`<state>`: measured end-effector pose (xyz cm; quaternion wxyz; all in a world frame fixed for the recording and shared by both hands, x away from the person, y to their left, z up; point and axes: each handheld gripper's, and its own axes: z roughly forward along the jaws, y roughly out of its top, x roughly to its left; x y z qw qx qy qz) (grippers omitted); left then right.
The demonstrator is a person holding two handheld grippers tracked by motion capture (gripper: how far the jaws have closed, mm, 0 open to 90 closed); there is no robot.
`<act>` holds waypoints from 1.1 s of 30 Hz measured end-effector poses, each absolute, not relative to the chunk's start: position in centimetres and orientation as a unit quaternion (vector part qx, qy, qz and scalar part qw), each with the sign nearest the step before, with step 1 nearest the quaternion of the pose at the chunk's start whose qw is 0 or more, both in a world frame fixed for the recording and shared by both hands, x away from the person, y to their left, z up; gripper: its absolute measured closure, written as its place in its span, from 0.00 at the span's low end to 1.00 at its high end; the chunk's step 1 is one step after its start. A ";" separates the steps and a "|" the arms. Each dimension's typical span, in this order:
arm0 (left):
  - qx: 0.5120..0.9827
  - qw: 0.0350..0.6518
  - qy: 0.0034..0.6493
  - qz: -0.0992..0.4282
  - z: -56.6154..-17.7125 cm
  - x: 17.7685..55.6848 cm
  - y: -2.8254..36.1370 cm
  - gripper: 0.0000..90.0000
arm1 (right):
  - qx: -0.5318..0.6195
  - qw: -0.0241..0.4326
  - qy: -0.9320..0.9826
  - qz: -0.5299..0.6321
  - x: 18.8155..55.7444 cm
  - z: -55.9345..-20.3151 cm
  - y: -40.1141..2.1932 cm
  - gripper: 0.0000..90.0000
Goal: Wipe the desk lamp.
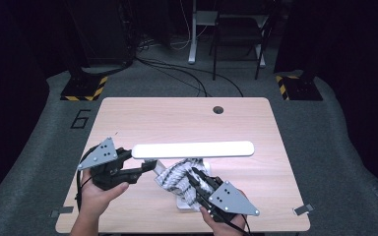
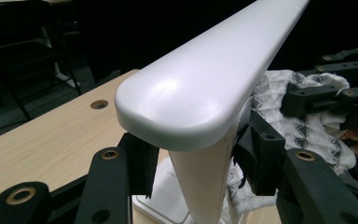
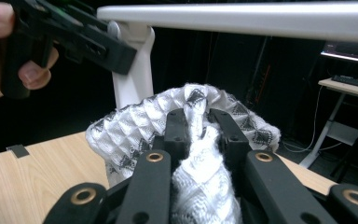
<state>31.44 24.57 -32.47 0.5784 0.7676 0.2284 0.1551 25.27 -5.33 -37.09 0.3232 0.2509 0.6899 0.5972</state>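
Gripping the lamp (image 2: 200, 186) upright, left tongs (image 2: 193, 168) steady it; right tongs (image 3: 198, 135) clamp the cloth (image 3: 135, 130) at its base.

A plain white desk lamp (image 1: 192, 149) stands beside a white cloth (image 1: 174, 179) with a grey-black diamond pattern, on a light wood-grain table (image 1: 177, 115). Both grippers are black.
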 end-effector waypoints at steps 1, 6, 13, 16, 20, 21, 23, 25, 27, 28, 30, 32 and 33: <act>0.767 0.579 0.228 0.155 -32.5 31.5 24.6 0.59 | 0.253 0.323 0.692 0.594 25.3 -37.3 -5.4 0.86; 0.763 0.585 0.229 0.150 -32.6 31.6 24.7 0.59 | 0.259 0.323 0.693 0.590 25.6 -38.1 -5.8 0.86; 0.763 0.586 0.229 0.146 -32.7 31.6 24.8 0.59 | 0.269 0.322 0.692 0.588 26.0 -39.2 -6.4 0.86; 0.760 0.591 0.229 0.142 -32.8 31.7 24.8 0.58 | 0.269 0.323 0.689 0.591 26.1 -39.3 -6.6 0.86; 0.749 0.608 0.232 0.127 -32.9 31.9 25.0 0.55 | 0.267 0.323 0.687 0.594 26.2 -39.6 -6.7 0.86; 0.746 0.612 0.232 0.124 -32.9 31.9 25.0 0.53 | 0.266 0.324 0.687 0.594 26.3 -39.7 -6.7 0.86; 0.749 0.608 0.230 0.126 -32.8 32.0 24.9 0.50 | 0.266 0.324 0.687 0.593 26.3 -39.8 -6.8 0.86; 0.756 0.598 0.231 0.131 -32.8 31.9 24.6 0.47 | 0.267 0.324 0.688 0.592 26.4 -39.9 -7.1 0.86; 0.759 0.594 0.230 0.132 -32.8 31.9 24.5 0.46 | 0.269 0.324 0.688 0.591 26.4 -40.0 -7.3 0.86; 0.760 0.592 0.231 0.132 -32.7 31.9 24.4 0.45 | 0.272 0.323 0.688 0.590 26.4 -40.0 -7.5 0.86; 0.760 0.592 0.233 0.133 -32.7 31.9 24.5 0.44 | 0.270 0.326 0.690 0.587 26.6 -40.1 -7.8 0.86; 0.759 0.592 0.236 0.131 -32.7 31.9 24.6 0.41 | 0.272 0.326 0.690 0.586 26.6 -40.1 -8.0 0.86; 0.761 0.588 0.237 0.135 -32.7 31.9 24.7 0.39 | 0.273 0.326 0.689 0.587 26.6 -40.1 -8.1 0.86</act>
